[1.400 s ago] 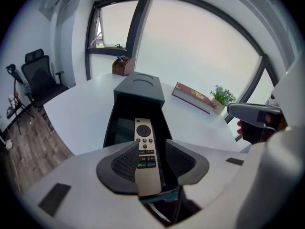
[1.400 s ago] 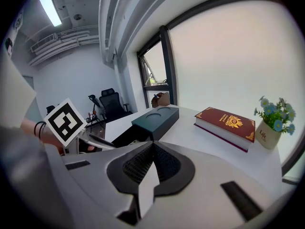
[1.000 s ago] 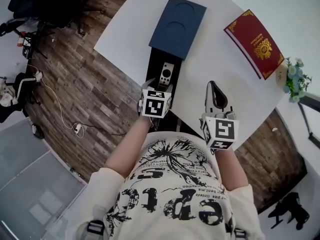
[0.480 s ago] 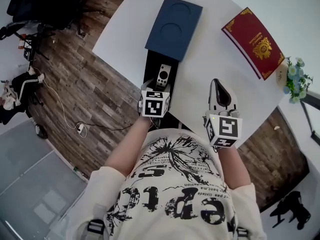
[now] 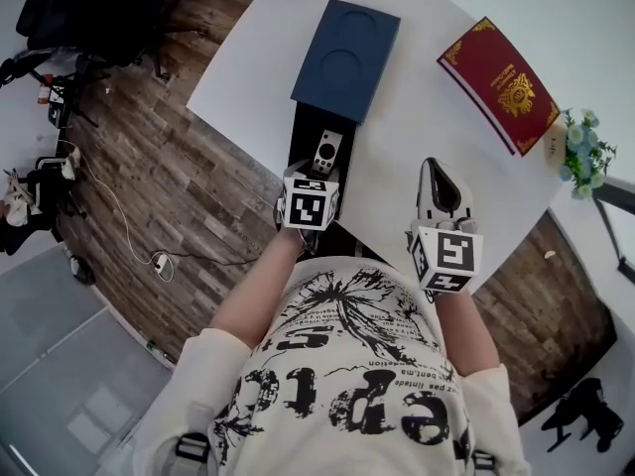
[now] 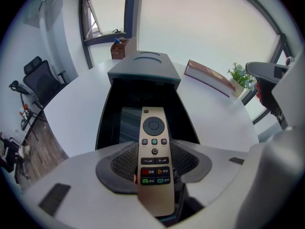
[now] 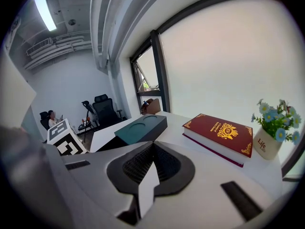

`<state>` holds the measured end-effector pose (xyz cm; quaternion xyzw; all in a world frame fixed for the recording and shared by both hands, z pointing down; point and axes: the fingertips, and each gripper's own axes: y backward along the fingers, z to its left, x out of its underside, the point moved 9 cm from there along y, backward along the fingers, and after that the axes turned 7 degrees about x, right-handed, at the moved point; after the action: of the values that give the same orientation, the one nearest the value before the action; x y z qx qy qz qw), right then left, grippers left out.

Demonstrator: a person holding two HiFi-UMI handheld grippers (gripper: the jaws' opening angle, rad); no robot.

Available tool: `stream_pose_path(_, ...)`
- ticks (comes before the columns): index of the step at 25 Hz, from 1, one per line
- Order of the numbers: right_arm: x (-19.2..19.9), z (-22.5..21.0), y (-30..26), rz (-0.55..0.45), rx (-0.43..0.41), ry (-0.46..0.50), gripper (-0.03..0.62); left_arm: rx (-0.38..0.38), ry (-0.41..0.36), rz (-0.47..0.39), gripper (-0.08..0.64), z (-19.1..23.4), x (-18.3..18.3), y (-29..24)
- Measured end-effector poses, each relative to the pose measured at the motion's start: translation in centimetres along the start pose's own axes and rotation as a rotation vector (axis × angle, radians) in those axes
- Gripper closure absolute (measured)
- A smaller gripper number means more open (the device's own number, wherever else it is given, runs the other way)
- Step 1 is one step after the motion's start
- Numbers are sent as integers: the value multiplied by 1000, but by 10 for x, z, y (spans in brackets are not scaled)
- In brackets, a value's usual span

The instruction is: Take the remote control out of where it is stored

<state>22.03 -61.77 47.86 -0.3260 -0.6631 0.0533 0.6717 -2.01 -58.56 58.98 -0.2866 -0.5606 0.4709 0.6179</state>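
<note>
The left gripper (image 6: 153,146) reaches into a black tray (image 6: 107,118), its jaws wide and closing with the remote control (image 6: 153,128) lying lengthwise between them. Whether the pads already touch its sides is hard to tell. The remote's coloured buttons carry labels too small to read.

The tray is slid out from under a dark blue cover (image 5: 345,59) and ends near the white table's (image 5: 258,62) edge, beside the person. Bare tabletop lies to both sides of it.

The right gripper (image 7: 152,147) hovers to the right, its jaws together and empty. Beyond it are a red book (image 7: 219,135) with a gold crest and a flower pot (image 7: 266,146) marked "Life".

Compared with a second ago, both grippers and the remote sit in almost the same places.
</note>
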Motion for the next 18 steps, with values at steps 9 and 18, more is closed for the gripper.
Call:
stream_pose_path(9,-13,17,25,-63,51,5,591,50,-102,-276,342,-18,-34,58)
stream_pose_path(18,-59,60,61,-252,61,12,591,193,-170,-688,342,-35,-74,155)
